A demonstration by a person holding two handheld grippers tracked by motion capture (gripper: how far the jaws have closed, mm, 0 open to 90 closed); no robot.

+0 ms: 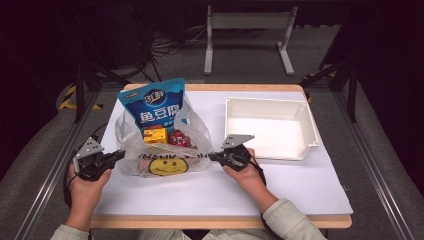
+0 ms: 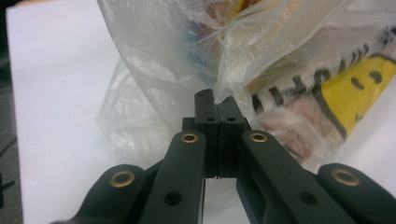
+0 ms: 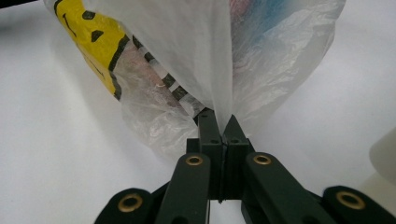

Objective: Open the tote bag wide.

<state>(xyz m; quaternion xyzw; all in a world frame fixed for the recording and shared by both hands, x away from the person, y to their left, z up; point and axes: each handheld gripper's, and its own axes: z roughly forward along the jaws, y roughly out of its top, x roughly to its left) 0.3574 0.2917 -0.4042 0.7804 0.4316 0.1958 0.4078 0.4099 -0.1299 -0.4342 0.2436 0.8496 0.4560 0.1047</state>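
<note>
Our left gripper (image 2: 217, 105) has its jaws pressed together on a fold of the bag (image 1: 162, 145), at the bag's left edge. In the left gripper view the thin plastic comes up directly from between the two black pads. Our right gripper (image 3: 218, 122) is clenched in the same way on a fold at the right edge of the bag, and the film rises from its tips like a narrow sheet.

The bag is clear plastic with a yellow smiley face (image 1: 165, 166) printed on the front. It lies on the white table sheet (image 1: 225, 190), a little left of the middle, between both grippers. Inside we see a blue pouch (image 1: 152, 107) that stands up out of the open mouth, a yellow box (image 1: 154, 135) and a red packet (image 1: 179, 138).

To the right of the bag, just beyond our right hand (image 1: 245, 167), stands a white bin (image 1: 312, 132). The sheet in front of the bag, toward us, is bare. On the left the bag lies near the sheet's left edge.
</note>
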